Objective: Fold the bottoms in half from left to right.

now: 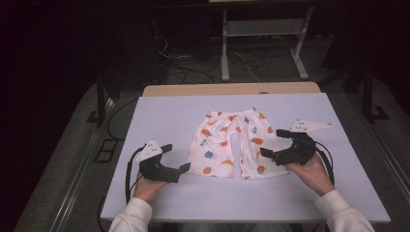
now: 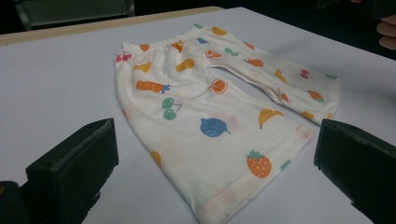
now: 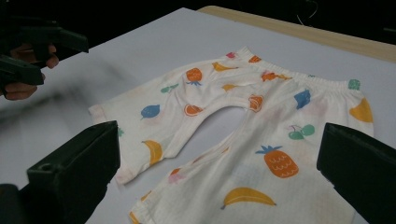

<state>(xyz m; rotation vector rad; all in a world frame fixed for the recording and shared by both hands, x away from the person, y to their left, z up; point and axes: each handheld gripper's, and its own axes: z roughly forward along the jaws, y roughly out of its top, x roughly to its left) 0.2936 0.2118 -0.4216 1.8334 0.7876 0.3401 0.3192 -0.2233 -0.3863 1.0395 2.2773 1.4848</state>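
The shorts [image 1: 233, 145] at the centre of the high view are thin white cloth, soft and matt, with a fine waffle-like weave and printed fruit. The table [image 1: 169, 111] top is smooth, matt pale sheet; a wood-coloured edge strip [image 1: 232, 89] runs along its upper side. The jaws at the lower corners of both gripper views look black, matt, slightly grainy.
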